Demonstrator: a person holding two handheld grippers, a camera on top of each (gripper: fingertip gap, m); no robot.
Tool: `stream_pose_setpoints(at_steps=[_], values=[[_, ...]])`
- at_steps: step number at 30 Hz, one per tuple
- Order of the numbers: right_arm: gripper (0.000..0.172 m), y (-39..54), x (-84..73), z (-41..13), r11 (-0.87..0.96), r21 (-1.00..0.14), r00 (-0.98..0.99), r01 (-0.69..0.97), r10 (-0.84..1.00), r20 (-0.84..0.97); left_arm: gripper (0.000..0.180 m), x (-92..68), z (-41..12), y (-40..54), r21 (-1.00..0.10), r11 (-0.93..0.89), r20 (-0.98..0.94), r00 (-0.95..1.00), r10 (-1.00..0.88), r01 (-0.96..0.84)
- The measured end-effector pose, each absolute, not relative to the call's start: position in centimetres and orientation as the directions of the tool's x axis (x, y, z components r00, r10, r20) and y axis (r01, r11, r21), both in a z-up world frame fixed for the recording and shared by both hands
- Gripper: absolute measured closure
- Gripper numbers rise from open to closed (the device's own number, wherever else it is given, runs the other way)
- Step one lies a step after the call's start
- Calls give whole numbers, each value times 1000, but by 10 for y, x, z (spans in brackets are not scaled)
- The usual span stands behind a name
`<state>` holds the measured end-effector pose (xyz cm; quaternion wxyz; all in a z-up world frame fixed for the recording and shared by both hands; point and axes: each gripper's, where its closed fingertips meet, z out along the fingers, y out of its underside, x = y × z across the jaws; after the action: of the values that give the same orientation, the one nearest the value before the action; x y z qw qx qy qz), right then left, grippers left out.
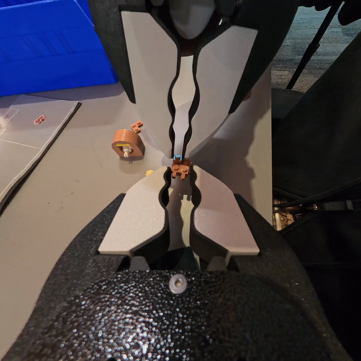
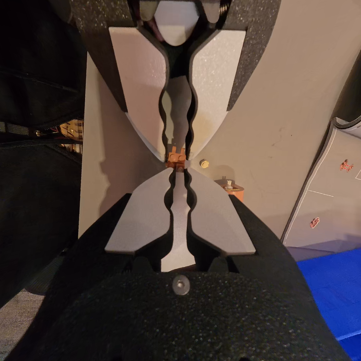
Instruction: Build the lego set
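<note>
My left gripper (image 1: 180, 171) is shut on a small brown studded plate assembly (image 1: 180, 169) with two clip prongs, held above the grey table (image 1: 78, 195). My right gripper (image 1: 179, 155) comes in from the opposite side, tip to tip. It is shut on a small blue and brown piece (image 1: 177, 156) that touches the far end of the brown assembly. In the right wrist view my right gripper (image 2: 179, 172) pinches that small piece (image 2: 179, 169), and the left gripper (image 2: 176, 154) holds the brown assembly (image 2: 176, 156) from above.
A brown rounded block with a yellow stripe and white pin (image 1: 128, 145) lies to the left, with an L-shaped brown plate (image 1: 136, 127) and a small yellow piece (image 1: 149, 172) nearby. A printed mat (image 1: 29, 132) and a blue bin (image 1: 48, 45) are farther left. The table edge (image 1: 271, 156) is to the right. Less than 4 cm separates the two grippers' tips.
</note>
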<state>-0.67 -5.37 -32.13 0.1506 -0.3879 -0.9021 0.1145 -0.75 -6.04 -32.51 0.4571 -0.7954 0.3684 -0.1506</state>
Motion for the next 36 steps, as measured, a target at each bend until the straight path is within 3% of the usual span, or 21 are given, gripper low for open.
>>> stream_pose_setpoints(at_steps=[36], values=[[163,-59,-8,-316,687,-336,-672,644,718,181,163,-6,-322,-62,-852,-299,-84,675,-733,-431]])
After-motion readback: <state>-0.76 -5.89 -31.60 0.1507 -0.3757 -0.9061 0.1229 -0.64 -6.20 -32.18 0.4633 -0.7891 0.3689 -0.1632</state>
